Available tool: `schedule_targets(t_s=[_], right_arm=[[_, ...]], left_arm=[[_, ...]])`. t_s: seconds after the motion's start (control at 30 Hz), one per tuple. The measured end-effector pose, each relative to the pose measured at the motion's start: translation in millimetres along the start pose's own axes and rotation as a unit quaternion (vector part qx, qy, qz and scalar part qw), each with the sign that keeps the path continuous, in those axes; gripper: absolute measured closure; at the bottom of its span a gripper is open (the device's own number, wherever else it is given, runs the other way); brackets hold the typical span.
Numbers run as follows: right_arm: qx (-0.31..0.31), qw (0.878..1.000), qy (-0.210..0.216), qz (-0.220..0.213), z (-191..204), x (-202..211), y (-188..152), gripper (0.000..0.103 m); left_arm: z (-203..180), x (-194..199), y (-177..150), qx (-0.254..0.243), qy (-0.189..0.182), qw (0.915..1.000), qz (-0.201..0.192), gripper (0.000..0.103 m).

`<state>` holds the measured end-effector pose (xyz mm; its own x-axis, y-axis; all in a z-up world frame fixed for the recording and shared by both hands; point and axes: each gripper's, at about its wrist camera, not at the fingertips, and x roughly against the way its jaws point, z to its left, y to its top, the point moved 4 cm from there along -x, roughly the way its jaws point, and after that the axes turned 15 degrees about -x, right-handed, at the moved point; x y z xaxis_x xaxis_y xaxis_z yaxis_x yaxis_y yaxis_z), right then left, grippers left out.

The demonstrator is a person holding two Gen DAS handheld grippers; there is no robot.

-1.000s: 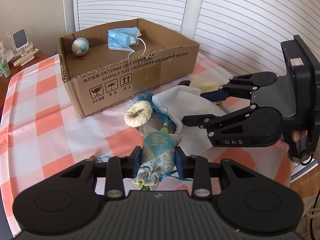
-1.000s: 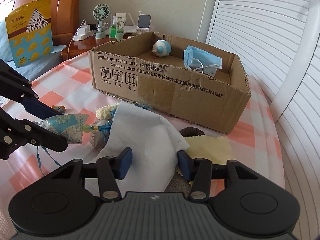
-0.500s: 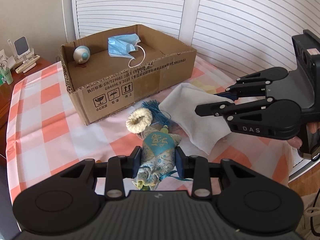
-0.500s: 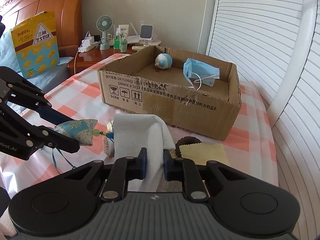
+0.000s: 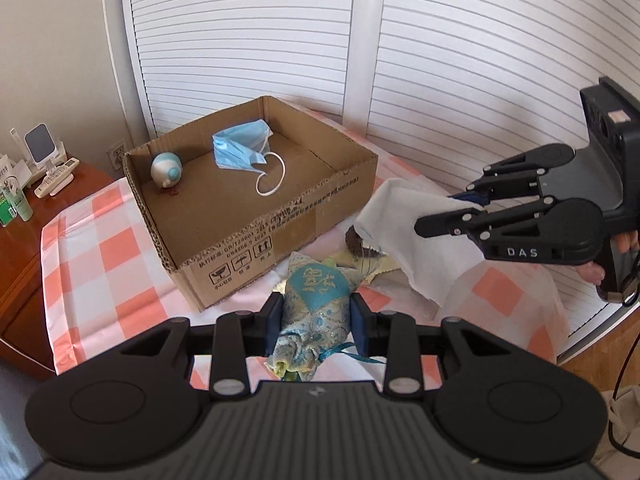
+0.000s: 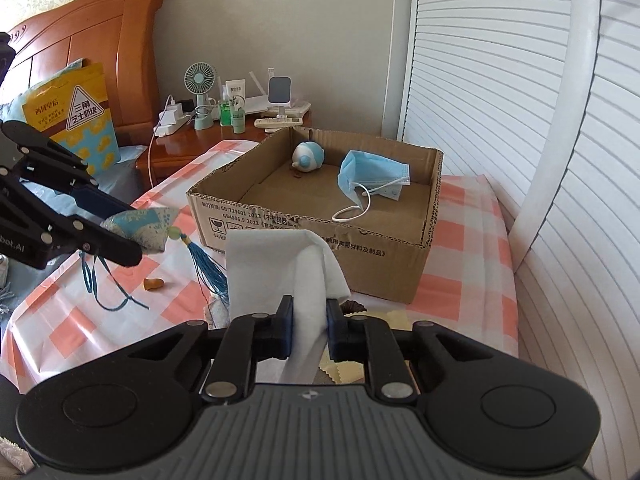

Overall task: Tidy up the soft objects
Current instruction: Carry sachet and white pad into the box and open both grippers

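My left gripper is shut on a blue-and-gold embroidered sachet and holds it in the air in front of the open cardboard box; its blue tassel hangs down. My right gripper is shut on a white cloth and holds it up near the box's front wall. The cloth also shows in the left wrist view. Inside the box lie a blue face mask and a small white-and-blue ball toy.
A yellow cloth and a dark brown scrunchie lie on the checked tablecloth near the box. A small orange piece lies on the cloth. A wooden nightstand with a fan and bottles stands behind. Slatted doors stand at the right.
Both grippers have risen well above the table with their loads. The sachet and the white cloth now hang in the air, closer to the box. The right gripper closed on the cloth a second ago.
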<state>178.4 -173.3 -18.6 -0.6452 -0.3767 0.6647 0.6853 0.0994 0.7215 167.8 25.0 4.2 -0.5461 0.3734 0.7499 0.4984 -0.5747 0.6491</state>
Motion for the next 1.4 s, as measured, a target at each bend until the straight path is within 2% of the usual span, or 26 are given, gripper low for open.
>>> schedule_targets(t_s=[0.4,0.8,0.83,0.9,0.93,0.97,1.03,1.13,1.27,1.4], right_arm=[[-0.024,1.000,-0.017,0.009,-15.6,-0.9,-1.3,0.084],[-0.030,0.999,-0.014,-0.005,-20.9,6.1,7.3,0.084],[-0.031,0.999,-0.014,-0.005,-21.2,5.7,7.9,0.084],[-0.031,0.999,-0.013,-0.005,-20.9,5.1,8.9,0.084],[-0.031,0.999,-0.013,-0.005,-20.7,5.0,9.5,0.084],[-0.031,0.999,-0.013,-0.005,-20.7,5.0,9.5,0.084],[-0.029,0.999,-0.013,-0.006,-20.2,5.2,11.4,0.084],[-0.027,0.999,-0.014,-0.009,-21.1,3.8,15.3,0.084],[-0.033,0.999,-0.015,-0.014,-25.2,-1.6,25.6,0.084],[-0.045,0.999,-0.010,-0.019,-29.1,-7.7,41.0,0.084]], left_arm=[[49.8,4.0,60.8,0.002,0.057,0.9983,-0.013,0.069],[92.4,-42.0,111.1,0.017,0.095,0.9954,-0.003,0.068],[96.8,-48.2,111.8,0.028,0.100,0.9946,-0.002,0.065],[104.0,-60.7,110.7,0.044,0.112,0.9928,-0.004,0.043],[107.3,-67.0,108.4,0.051,0.120,0.9915,-0.002,0.016],[109.2,-73.0,105.7,0.056,0.128,0.9902,0.004,0.005],[109.7,-79.7,99.1,0.054,0.148,0.9875,0.004,0.005],[102.9,-79.2,88.3,0.045,0.159,0.9862,0.006,0.005],[84.6,-61.1,70.5,0.045,0.167,0.9848,-0.001,0.002],[58.7,-41.0,49.9,0.049,0.172,0.9838,0.013,0.002]])
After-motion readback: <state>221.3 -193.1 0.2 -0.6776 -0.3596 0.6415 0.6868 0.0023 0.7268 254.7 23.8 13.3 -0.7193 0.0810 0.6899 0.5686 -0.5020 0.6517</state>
